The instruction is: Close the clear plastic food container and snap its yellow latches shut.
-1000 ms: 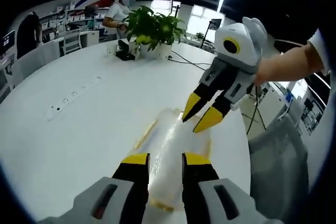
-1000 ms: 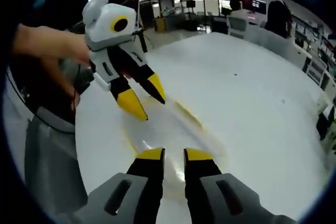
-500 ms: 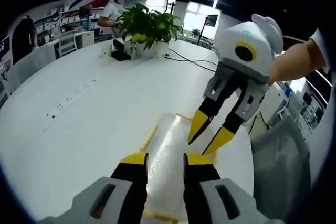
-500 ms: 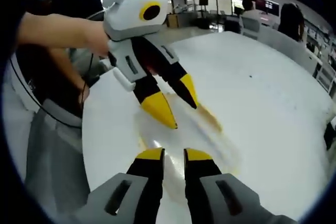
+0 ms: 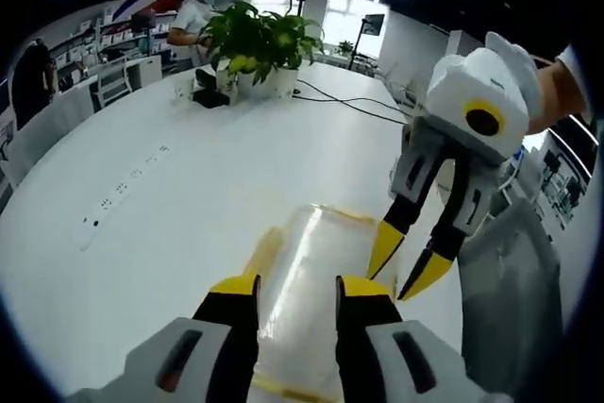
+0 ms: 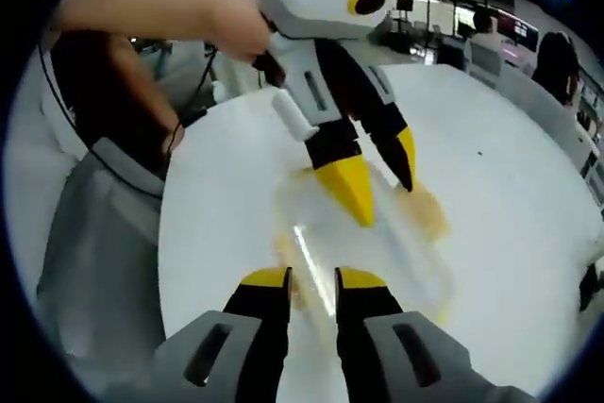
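Observation:
The clear plastic container (image 5: pixel 316 257) lies on the white table (image 5: pixel 170 233), with yellow latches (image 5: pixel 268 248) along its edges. My left gripper (image 5: pixel 299 287) hovers just above its near end, open, with nothing between the jaws. My right gripper (image 5: pixel 406 264) comes in from the right, open, its yellow tips beside the container's right edge. In the right gripper view the container (image 6: pixel 396 252) lies ahead of my right gripper (image 6: pixel 312 278). The left gripper (image 6: pixel 379 179) points down over the container's middle, held by a hand (image 6: pixel 236 30).
A potted plant (image 5: pixel 253 37) and a black cable (image 5: pixel 349 106) sit at the table's far side, and socket slots (image 5: pixel 121 188) run along the left. A grey chair (image 5: pixel 514 261) stands off the right edge. A person (image 5: pixel 193 18) is far behind. The table edge (image 6: pixel 175 233) curves close.
My right gripper has swung down to the container's right edge. The left gripper has come closer and stands over the container's middle. The container itself has stayed on the table.

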Motion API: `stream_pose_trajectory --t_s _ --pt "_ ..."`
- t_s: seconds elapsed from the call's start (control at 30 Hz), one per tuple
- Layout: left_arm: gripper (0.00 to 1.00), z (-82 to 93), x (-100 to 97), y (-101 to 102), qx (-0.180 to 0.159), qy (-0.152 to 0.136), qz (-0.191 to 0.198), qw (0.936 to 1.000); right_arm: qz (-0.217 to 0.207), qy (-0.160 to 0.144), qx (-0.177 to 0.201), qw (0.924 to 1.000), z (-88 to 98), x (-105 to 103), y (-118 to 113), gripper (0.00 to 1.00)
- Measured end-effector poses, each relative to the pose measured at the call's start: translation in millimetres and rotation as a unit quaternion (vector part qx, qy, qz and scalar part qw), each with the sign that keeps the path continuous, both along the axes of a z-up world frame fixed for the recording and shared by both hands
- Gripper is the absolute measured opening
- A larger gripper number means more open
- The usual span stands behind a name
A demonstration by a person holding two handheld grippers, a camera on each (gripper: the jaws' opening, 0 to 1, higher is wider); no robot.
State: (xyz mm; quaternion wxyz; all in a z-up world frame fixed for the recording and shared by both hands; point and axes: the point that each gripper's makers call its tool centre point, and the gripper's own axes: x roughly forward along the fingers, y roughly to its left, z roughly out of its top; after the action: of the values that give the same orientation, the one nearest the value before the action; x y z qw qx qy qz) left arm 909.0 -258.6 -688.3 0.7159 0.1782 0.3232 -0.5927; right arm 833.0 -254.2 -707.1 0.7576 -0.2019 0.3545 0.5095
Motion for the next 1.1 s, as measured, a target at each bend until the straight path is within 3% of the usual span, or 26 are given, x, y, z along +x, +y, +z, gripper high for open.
stream_pose_trajectory --t_s 0.13,0.27,0.4,0.7,1.1 --pt "0.27 -1.8 3.7 -1 0.013 -0.008 -0.019 0.9997 0.040 -0.050 -0.032 0.9975 -2.6 -3 5 0.19" --pt "0.30 -5.5 7.2 -1 0.029 0.000 -0.034 0.9990 0.071 -0.105 -0.063 0.9899 -5.2 -4 10 0.22" --pt "0.30 -12.6 8.2 -1 0.050 0.004 -0.057 0.9971 0.085 -0.137 -0.084 0.9834 -9.1 -3 11 0.21" --pt "0.32 -24.9 8.0 -6 0.081 0.028 -0.097 0.9916 0.105 -0.182 -0.112 0.9713 -11.6 0 11 0.20" --pt "0.34 -31.0 7.0 -7 0.122 0.074 -0.148 0.9786 0.122 -0.208 -0.134 0.9611 -14.3 1 15 0.22"
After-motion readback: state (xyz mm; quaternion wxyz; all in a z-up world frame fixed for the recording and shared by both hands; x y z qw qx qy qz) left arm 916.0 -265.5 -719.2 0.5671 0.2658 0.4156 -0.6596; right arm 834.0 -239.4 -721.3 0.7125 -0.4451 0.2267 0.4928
